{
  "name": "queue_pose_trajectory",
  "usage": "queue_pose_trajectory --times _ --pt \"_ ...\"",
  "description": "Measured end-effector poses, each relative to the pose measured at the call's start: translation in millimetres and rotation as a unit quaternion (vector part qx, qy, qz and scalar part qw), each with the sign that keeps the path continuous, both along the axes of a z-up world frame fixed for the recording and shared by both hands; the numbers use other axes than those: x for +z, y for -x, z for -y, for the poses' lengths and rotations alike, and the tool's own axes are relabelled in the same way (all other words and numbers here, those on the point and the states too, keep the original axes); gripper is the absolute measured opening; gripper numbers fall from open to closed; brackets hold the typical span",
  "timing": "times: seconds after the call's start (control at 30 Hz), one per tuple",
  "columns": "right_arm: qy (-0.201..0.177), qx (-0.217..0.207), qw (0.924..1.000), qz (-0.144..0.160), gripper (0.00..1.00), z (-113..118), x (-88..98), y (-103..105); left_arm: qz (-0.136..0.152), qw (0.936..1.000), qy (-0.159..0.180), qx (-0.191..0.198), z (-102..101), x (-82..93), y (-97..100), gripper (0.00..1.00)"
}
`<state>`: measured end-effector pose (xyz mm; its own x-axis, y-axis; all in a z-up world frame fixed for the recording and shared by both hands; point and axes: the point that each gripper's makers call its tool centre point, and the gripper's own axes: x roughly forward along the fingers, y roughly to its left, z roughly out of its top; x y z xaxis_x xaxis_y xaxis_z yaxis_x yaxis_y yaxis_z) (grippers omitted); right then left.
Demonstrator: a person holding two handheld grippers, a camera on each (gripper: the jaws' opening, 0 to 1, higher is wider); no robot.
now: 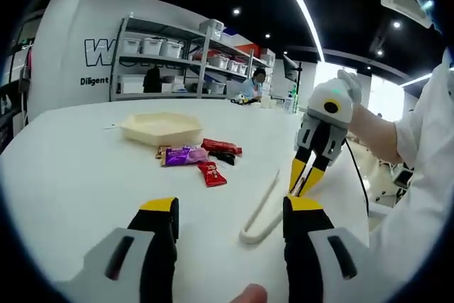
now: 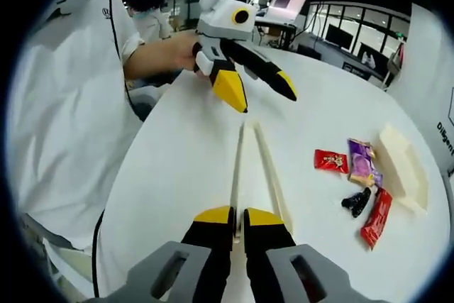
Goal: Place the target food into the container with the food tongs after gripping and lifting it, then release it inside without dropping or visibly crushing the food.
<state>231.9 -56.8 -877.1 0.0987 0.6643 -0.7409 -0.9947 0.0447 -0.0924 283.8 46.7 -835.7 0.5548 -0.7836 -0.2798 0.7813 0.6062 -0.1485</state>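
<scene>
Left gripper view: we see the left tool (image 1: 230, 214), yellow-tipped black jaws spread wide, holding nothing, low over the round white counter (image 1: 78, 175). The cream plastic food tongs (image 1: 261, 211) lie flat on the counter just ahead of its right jaw, hinge end nearest the tool, arms running away from it. The right tool (image 1: 303, 188) comes in from the right, held by a person's hand in a white sleeve (image 1: 418, 133), tips pointing down and touching or almost touching the counter just beside the far end of the tongs. Ahead of the left tool, well apart, sit a small red snack packet (image 1: 211, 173), a purple wrapped candy packet (image 1: 183, 155), a dark small wrapped piece (image 1: 225, 156) and a long red wrapper (image 1: 222, 147), bunched together; just past them the shallow cream hexagonal tray (image 1: 162, 127), nothing visible in it. Right gripper view: the right tool (image 2: 238, 226) has jaws narrow, nearly touching, and we cannot tell whether they pinch the near arm of the tongs (image 2: 255, 168), which run straight ahead from the tips. The left tool (image 2: 266, 94) hovers past the far end of the tongs, jaws wide. Snack packets and tray (image 2: 404, 168) sit off to the right of the tool. Metal shelving with white bins (image 1: 167, 62) stands far behind the counter.
</scene>
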Motion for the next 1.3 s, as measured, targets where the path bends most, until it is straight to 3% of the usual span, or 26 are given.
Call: queue_pose_trajectory --times 0.5,0.77,0.8,1.3 --pt "-0.02 -0.005 0.9997 -0.015 0.0 -3 -0.3 0 0.0 1.0 -0.003 0.002 -3 -0.9 1.1 0.57" --pt "-0.098 -0.052 0.992 -0.059 0.0 -7 5.9 0 0.0 1.0 -0.002 0.002 -4 0.6 2.5 0.57" --pt "-0.1 -0.048 0.9925 -0.05 0.0 -6 6.2 -1 -0.001 1.0 -0.002 0.0 -3 0.7 3.2 0.58" --pt "-0.179 -0.075 0.9786 -0.068 0.0 -9 24.5 -5 -0.013 0.9995 0.014 -0.023 4 3.7 9.4 0.64"
